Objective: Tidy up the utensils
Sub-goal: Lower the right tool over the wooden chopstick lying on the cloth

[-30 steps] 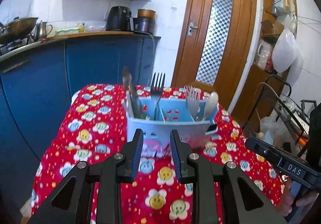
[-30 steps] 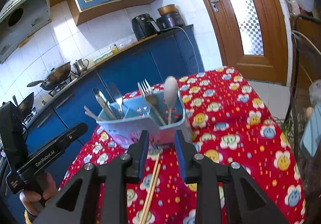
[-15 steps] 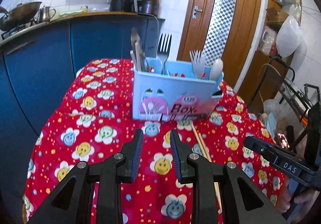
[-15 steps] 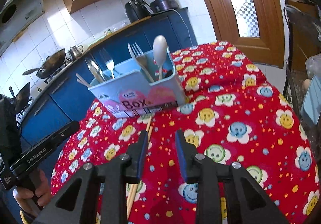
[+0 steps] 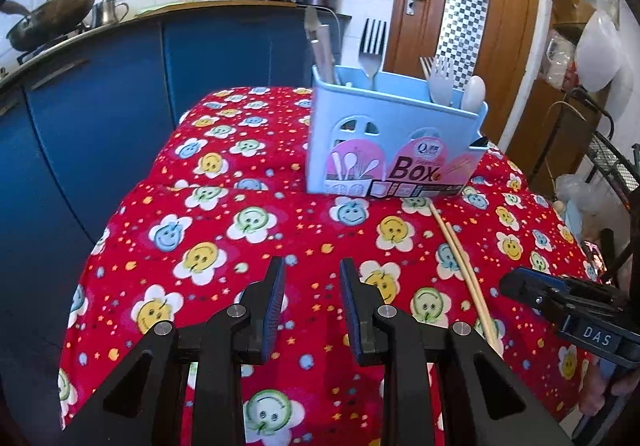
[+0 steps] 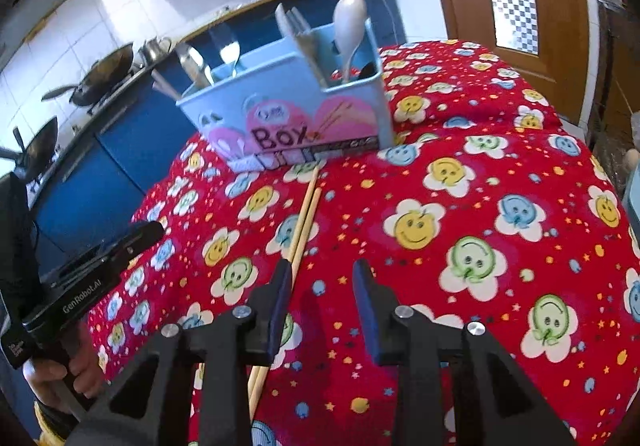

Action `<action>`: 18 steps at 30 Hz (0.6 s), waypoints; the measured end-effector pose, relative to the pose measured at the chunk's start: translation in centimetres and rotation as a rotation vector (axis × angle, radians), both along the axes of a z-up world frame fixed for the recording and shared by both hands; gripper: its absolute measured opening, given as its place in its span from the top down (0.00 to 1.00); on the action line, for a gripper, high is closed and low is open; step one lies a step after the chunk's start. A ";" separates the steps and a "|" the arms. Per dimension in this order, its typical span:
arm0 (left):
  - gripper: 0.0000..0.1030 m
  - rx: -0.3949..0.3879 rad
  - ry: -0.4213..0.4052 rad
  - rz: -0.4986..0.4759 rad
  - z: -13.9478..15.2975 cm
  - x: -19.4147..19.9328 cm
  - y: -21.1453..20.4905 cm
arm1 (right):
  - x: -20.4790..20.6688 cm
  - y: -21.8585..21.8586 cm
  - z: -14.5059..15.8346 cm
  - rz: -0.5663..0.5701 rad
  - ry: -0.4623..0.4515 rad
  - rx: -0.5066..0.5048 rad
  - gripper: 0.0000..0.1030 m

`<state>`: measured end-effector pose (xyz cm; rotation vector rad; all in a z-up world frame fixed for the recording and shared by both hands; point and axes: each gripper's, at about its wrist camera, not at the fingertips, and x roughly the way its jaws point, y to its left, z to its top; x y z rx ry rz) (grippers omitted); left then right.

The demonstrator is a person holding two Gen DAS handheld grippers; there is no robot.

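Both cams have dipped toward the cloth since a sec ago; the box, then seen from above, now sits higher in frame, its front face showing.

Left view: my left gripper is part open, nothing between the jaws, hanging over bare cloth. The box stands ahead, upright, w/ forks, a white spoon and metal tongs or similar poking out. The chopsticks lie on the cloth, right of my jaws, far tips near the box's front base; can't tell if they touch it. Right gripper's body shows at the right edge.

Right view: my right gripper has just been opening a bit; jaws are part open and empty. The chopsticks run from the box base back under my left finger, so they're beside the gap, not in it. Left gripper's body and the hand on it sit at lower left.

Step, as I read it: reaching for the chopsticks, the one thing not yet in the box. Next move prob needs the right gripper shifted left so the pair falls between the jaws, then down to the cloth and closed. Snags: thin sticks lying flat on soft cloth, easy to roll apart or grab just one; box is crowded, so I'd need a free slot. Counter, wok and door are well apart, no bother.
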<state>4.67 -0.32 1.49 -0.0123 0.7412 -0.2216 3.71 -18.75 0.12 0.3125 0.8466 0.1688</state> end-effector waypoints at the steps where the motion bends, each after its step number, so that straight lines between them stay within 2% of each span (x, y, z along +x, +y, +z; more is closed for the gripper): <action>1: 0.73 -0.003 0.000 0.002 0.0 -0.1 0.2 | 0.1 0.3 0.0 0.005 0.008 -0.014 0.66; 5: 0.73 -0.017 -0.008 0.007 -0.1 -0.3 0.7 | 0.7 1.3 -0.3 0.030 0.042 -0.068 0.67; 10: 0.73 -0.045 -0.006 -0.001 -0.3 -0.3 1.0 | 1.3 1.9 -0.3 0.060 0.096 -0.094 0.76; 18: 0.73 -0.076 -0.005 -0.002 -0.4 -0.3 1.5 | 2.0 2.2 -0.2 0.078 0.148 -0.040 0.81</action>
